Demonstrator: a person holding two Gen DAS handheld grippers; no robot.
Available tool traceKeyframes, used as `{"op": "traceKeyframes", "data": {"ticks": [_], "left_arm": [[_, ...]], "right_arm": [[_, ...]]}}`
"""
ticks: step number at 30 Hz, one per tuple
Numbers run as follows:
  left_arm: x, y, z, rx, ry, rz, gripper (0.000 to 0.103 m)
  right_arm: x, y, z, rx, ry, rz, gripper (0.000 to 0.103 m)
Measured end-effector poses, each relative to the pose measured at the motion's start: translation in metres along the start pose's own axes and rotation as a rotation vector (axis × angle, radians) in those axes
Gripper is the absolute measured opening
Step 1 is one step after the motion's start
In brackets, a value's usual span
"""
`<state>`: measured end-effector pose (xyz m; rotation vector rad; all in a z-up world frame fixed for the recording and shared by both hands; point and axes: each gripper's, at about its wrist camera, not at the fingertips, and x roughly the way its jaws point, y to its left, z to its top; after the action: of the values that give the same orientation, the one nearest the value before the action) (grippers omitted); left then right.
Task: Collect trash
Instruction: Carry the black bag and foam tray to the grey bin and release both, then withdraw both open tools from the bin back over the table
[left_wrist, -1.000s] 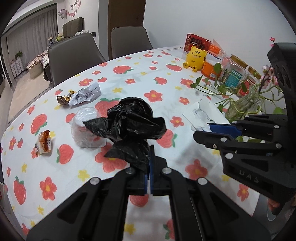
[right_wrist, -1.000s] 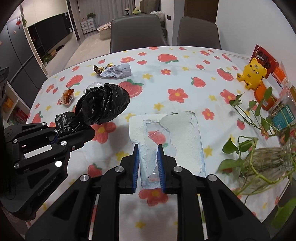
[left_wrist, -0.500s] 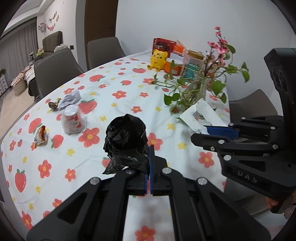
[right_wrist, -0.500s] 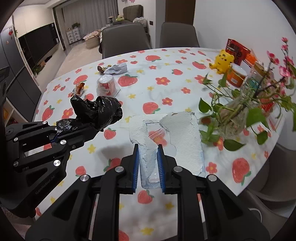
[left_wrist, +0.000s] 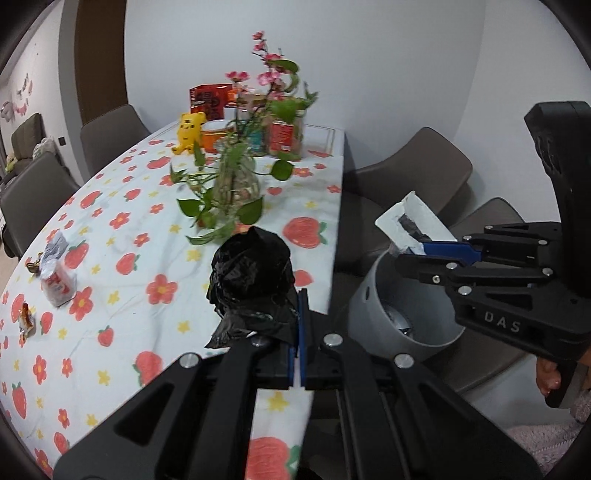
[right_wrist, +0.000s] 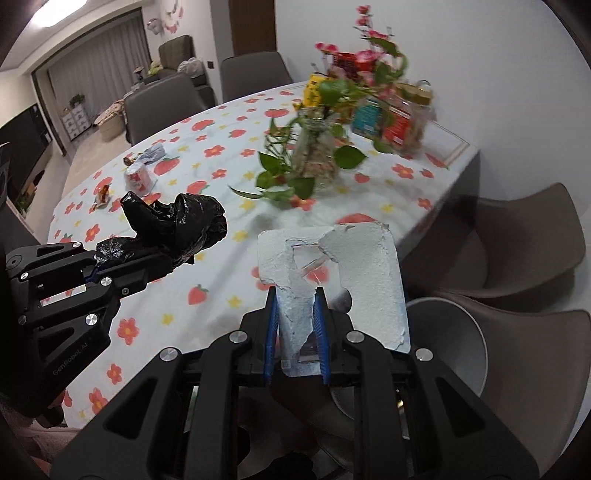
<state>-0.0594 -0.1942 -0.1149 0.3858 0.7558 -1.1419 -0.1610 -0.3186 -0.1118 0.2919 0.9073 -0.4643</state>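
1. Our left tool (left_wrist: 298, 325) is clamped on a crumpled black plastic bag (left_wrist: 253, 273); its blue pads meet with the bag's tail pinched between them, and the bag bulges up above the fingers.
2. From the right wrist view we see that same left tool (right_wrist: 92, 275) at the left, with the black bag (right_wrist: 177, 225) held in the air over the near edge of the table (right_wrist: 229, 206).
3. Our right tool (right_wrist: 295, 332) grips a torn white package (right_wrist: 332, 280), a flat piece of blister-style packaging with ragged paper backing and a clear window; the blue pads press on its lower left strip.
4. In the left wrist view the right tool (left_wrist: 424, 251) holds the white package (left_wrist: 410, 221) tilted, above the open mouth of a grey trash bin (left_wrist: 384, 306).
5. The bin stands on the floor just beside the table's end, between the table and the brown chairs (left_wrist: 417, 177); something pale lies inside, though we cannot tell what.
6. Trash on the strawberry-print cloth, well apart from our tools: a wrapped cup (left_wrist: 57, 284), a small orange wrapper (left_wrist: 26, 321) and a silver wrapper (left_wrist: 55, 245).
7. A glass vase of green vines (left_wrist: 236, 181) stands mid-table, with a yellow tiger toy (left_wrist: 190, 129) and jars (left_wrist: 284, 133) beyond it.
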Motion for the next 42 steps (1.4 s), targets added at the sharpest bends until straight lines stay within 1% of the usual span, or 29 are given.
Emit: {"op": "traceKeyframes", "data": {"ticks": [2,5,8,12,15,20,22,23,26,28,30,35,37,38,39,40,41,42], "left_arm": [[0.006,-0.024,0.003,0.015,0.008,-0.044,0.002],[0.016,-0.063,0.01,0.071,0.012,-0.093,0.002],[0.025,-0.099,0.017,0.127,0.012,-0.144,0.002],[0.04,-0.137,0.023,0.189,0.029,-0.203,0.002],[0.054,-0.16,0.027,0.213,0.042,-0.225,0.002],[0.083,-0.179,0.042,0.23,0.07,-0.259,0.002],[0.092,-0.183,0.046,0.239,0.077,-0.256,0.002],[0.097,-0.184,0.047,0.24,0.084,-0.258,0.005],[0.107,-0.187,0.052,0.249,0.101,-0.249,0.006],[0.115,-0.186,0.055,0.254,0.114,-0.24,0.007],[0.121,-0.186,0.057,0.254,0.124,-0.233,0.007],[0.127,-0.183,0.061,0.254,0.136,-0.223,0.007],[0.127,-0.182,0.062,0.253,0.133,-0.218,0.012],[0.125,-0.181,0.062,0.251,0.129,-0.218,0.024],[0.124,-0.179,0.062,0.245,0.12,-0.204,0.033],[0.121,-0.178,0.062,0.238,0.111,-0.201,0.038],[0.119,-0.176,0.063,0.23,0.106,-0.205,0.047],[0.117,-0.174,0.063,0.22,0.1,-0.205,0.054]], "right_arm": [[-0.014,-0.027,-0.015,0.048,-0.005,-0.029,0.017],[-0.031,-0.065,-0.038,0.114,-0.005,-0.089,0.017],[-0.042,-0.093,-0.053,0.158,0.004,-0.123,0.017],[-0.048,-0.122,-0.064,0.202,0.003,-0.137,0.017],[-0.045,-0.137,-0.067,0.222,0.005,-0.136,0.017],[-0.037,-0.157,-0.063,0.233,0.011,-0.129,0.018],[-0.034,-0.164,-0.063,0.241,0.013,-0.121,0.018],[-0.032,-0.166,-0.062,0.244,0.013,-0.12,0.018],[-0.025,-0.173,-0.059,0.248,0.018,-0.113,0.022],[-0.019,-0.177,-0.057,0.249,0.024,-0.107,0.03],[-0.016,-0.179,-0.056,0.25,0.029,-0.102,0.033],[-0.011,-0.184,-0.053,0.252,0.033,-0.099,0.033],[-0.012,-0.184,-0.052,0.25,0.031,-0.1,0.033],[-0.012,-0.184,-0.052,0.248,0.029,-0.1,0.033],[-0.013,-0.185,-0.051,0.249,0.025,-0.106,0.033],[-0.014,-0.186,-0.051,0.25,0.024,-0.105,0.033],[-0.014,-0.186,-0.05,0.253,0.022,-0.101,0.033],[-0.015,-0.187,-0.05,0.253,0.02,-0.102,0.033]]}}
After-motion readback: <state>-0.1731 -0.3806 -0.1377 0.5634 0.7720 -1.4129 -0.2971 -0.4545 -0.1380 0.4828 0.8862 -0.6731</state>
